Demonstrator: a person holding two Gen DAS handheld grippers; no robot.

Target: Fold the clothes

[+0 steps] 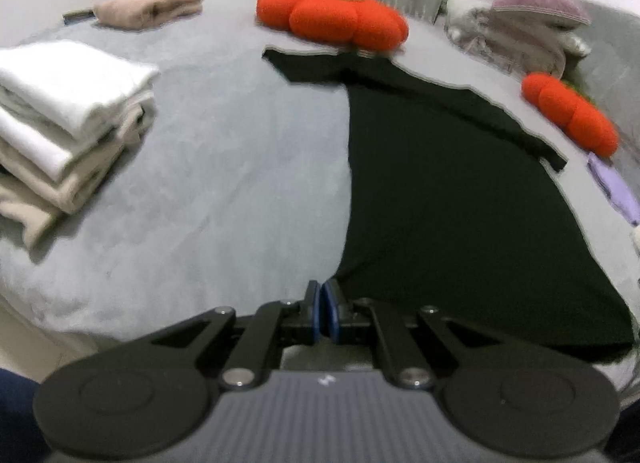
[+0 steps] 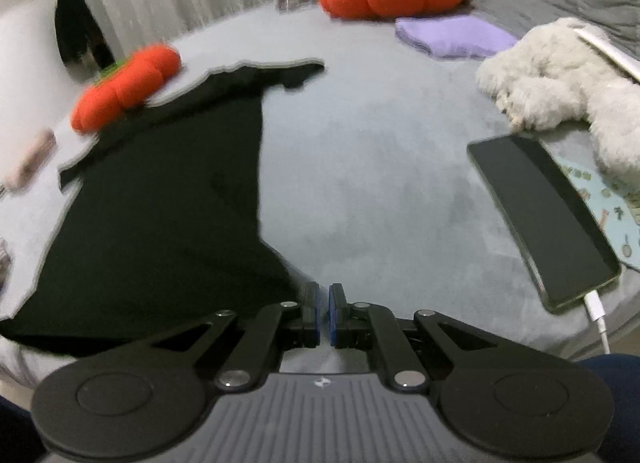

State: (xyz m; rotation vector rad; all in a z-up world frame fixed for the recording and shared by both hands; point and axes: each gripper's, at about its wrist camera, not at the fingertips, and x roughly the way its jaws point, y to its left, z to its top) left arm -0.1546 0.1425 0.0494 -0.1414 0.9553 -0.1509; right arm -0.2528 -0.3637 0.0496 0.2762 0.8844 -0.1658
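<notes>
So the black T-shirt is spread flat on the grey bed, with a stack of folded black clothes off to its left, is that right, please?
Not quite: the stack of folded clothes is white and beige, not black. The left wrist view shows it. The black T-shirt does lie spread flat on the grey bed, with the stack off to its left.

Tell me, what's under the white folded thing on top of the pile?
Under the white folded top lie more folded clothes, white then beige. Their undersides and the grey blanket beneath stay hidden.

A black T-shirt (image 1: 440,191) lies spread flat on the grey bed (image 1: 220,167). Its short sleeves are spread out at the far end, its hem at the near edge.
</notes>
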